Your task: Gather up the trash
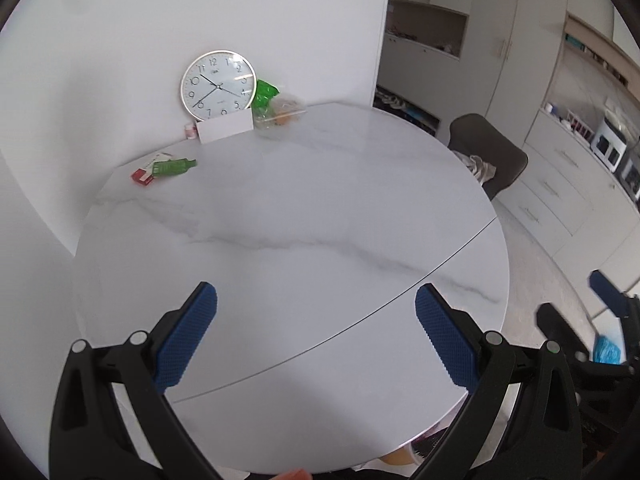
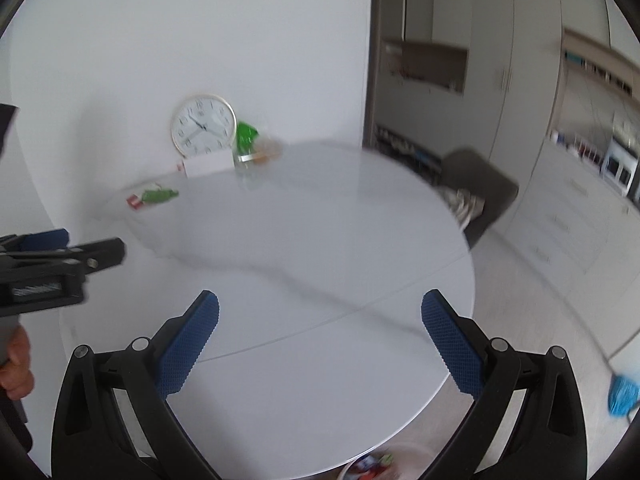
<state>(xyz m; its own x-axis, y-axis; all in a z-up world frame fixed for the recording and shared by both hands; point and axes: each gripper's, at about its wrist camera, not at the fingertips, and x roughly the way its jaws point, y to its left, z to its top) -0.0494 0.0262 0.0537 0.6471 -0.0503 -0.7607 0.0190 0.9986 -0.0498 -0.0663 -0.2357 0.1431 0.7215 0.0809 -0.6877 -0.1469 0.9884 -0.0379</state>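
I see both tools released, left tool point(image 1: 316, 296) and right tool point(image 2: 320, 304) over the round white marble worktop point(image 1: 300, 208). Green wrapper on red-white packet point(image 1: 170, 168) at 11 o'clock; crumpled clear-green plastic bag point(image 1: 276, 106) at 12, beside the round white clock point(image 1: 219, 83).

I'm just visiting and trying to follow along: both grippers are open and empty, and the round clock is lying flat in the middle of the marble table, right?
Not quite. The clock isn't lying flat mid-table; it stands upright at the far edge of the table, against the white wall, as the left wrist view shows. The rest holds: the left gripper and right gripper are both open and empty.
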